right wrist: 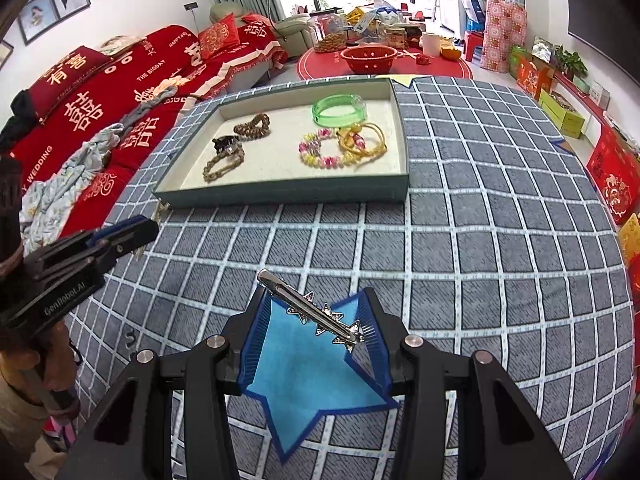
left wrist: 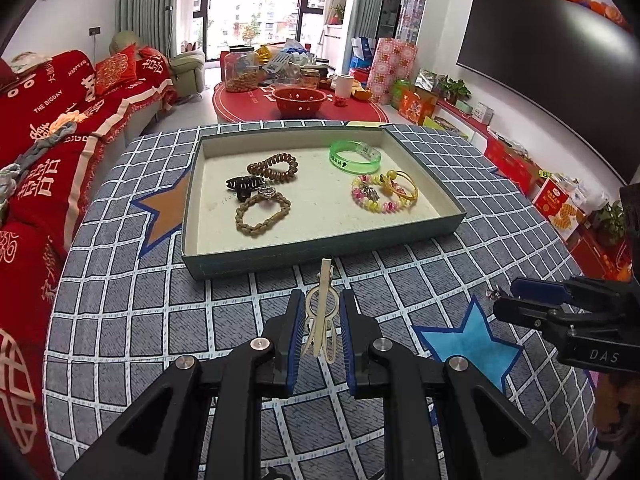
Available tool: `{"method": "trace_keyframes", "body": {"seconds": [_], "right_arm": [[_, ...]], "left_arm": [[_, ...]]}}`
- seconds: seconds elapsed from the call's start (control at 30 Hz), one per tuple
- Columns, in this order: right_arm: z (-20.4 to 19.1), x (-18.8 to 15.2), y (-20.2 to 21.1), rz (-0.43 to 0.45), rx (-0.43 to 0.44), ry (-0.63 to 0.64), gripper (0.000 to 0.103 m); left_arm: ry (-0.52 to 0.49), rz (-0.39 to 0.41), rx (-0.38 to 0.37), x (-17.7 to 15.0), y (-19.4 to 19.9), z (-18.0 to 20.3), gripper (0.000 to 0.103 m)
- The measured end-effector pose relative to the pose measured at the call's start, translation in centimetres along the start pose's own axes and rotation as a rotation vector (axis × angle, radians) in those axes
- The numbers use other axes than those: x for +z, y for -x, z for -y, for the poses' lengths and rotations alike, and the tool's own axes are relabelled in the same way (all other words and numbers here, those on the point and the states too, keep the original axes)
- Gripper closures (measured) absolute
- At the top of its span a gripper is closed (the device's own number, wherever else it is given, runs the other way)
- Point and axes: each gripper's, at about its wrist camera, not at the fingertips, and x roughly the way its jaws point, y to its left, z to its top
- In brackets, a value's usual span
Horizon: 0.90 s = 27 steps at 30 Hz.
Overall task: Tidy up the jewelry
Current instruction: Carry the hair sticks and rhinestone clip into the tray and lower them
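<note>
A shallow grey-green tray (left wrist: 320,256) (right wrist: 280,194) on the checked tablecloth holds a green bangle (left wrist: 354,156), a brown coil tie (left wrist: 273,166), a black claw clip (left wrist: 244,185), a braided brown bracelet (left wrist: 262,214), a pink-yellow bead bracelet (left wrist: 378,196) and a yellow band (left wrist: 402,186). My left gripper (left wrist: 320,300) is shut on a cream hair clip (left wrist: 320,308) in front of the tray. My right gripper (right wrist: 316,304) is open around a silver star hair clip (right wrist: 316,312) over a blue star patch (right wrist: 312,368); whether it rests on a finger, I cannot tell.
The table (left wrist: 460,264) has an orange star patch (left wrist: 168,210) left of the tray. A red sofa (left wrist: 48,128) stands to the left. A red round table (left wrist: 296,104) with a bowl and jars lies beyond. Boxes line the right wall.
</note>
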Motion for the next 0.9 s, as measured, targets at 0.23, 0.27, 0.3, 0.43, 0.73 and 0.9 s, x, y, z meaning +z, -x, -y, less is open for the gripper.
{"method": "trace_keyframes", "body": {"seconds": [0.23,0.27,0.3,0.43,0.73,0.9], "right_arm": [[-0.5,2.2,-0.1,0.010,-0.004,0.000,0.054],[-0.6,2.6,-0.1,0.012,-0.004,-0.001,0.054],[-0.6,3.0,-0.1,0.015,-0.003,-0.004,0.054],[-0.9,5.1,-0.1,0.037,-0.002,-0.007,0.054],[-1.0,9.8,-2.2,0.028,-0.025,-0.016,0.054],[-1.0,11.9,-3.4,0.032,-0.040,-0.008,0.054]], "left_arm": [[0.010,0.014,0.001,1.1,0.1,-0.9,0.073],[0.011,0.018,0.002,1.5,0.1,-1.1,0.073],[0.012,0.022,0.004,1.9,0.1,-1.3,0.073],[0.017,0.040,0.024,3.5,0.1,-2.1,0.073],[0.025,0.048,0.056,6.9,-1.2,-3.5,0.073],[0.031,0.043,0.069,8.6,-2.5,-3.8,0.073]]}}
